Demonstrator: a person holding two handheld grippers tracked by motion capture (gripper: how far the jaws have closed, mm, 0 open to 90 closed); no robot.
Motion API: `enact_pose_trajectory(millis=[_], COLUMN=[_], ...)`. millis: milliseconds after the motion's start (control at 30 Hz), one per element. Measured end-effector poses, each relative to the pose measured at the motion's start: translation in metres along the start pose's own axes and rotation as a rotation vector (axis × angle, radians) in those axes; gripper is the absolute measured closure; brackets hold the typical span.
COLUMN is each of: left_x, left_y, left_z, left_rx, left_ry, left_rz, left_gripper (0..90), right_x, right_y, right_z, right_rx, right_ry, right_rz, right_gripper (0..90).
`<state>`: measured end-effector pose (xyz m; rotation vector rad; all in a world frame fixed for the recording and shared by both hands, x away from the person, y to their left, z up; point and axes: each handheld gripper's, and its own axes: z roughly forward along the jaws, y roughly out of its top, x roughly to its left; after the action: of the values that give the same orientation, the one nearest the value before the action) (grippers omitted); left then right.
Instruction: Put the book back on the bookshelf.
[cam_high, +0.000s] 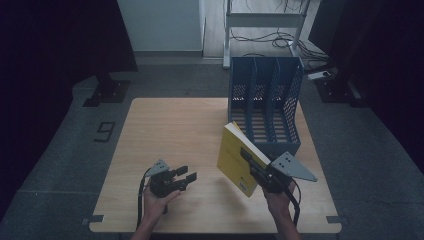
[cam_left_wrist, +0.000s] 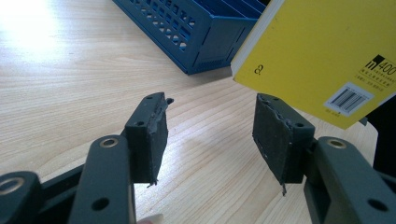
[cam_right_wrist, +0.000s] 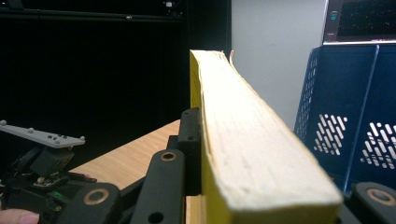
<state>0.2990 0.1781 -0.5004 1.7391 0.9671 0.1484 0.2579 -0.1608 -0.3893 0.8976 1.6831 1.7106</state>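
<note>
A thick yellow book (cam_high: 236, 159) is held up off the table, tilted, with my right gripper (cam_high: 256, 167) shut on it near its lower edge. In the right gripper view the book's page edge (cam_right_wrist: 247, 140) runs away from the camera between the jaws. The left gripper view catches the book's yellow back cover (cam_left_wrist: 327, 51) with a barcode at upper right. My left gripper (cam_high: 186, 176) rests low over the table at front left, open, nothing between its pads (cam_left_wrist: 150, 140). A blue file rack (cam_high: 265, 102) with three slots stands at the table's back right, just behind the book.
The wooden table (cam_high: 170, 125) spreads bare to the left of the rack. A metal frame with cables (cam_high: 265, 30) stands on the floor beyond the table. Dark curtains hang at both sides.
</note>
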Motion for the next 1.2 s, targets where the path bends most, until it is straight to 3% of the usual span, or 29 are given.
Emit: enact_pose_trajectory(millis=[767, 1200], left_x=[0.005, 0.004], left_y=[0.000, -0.001], left_z=[-0.001, 0.002], left_rx=[0.009, 0.032], left_ry=[-0.004, -0.006], left_rz=[-0.026, -0.032], left_gripper=[44.7, 43.8], right_x=[-0.012, -0.024], right_y=[0.038, 0.044], right_z=[0.008, 0.021], right_rx=[-0.024, -0.028], right_ry=[-0.074, -0.131], right_rz=[0.001, -0.008], right_gripper=[74.6, 74.6])
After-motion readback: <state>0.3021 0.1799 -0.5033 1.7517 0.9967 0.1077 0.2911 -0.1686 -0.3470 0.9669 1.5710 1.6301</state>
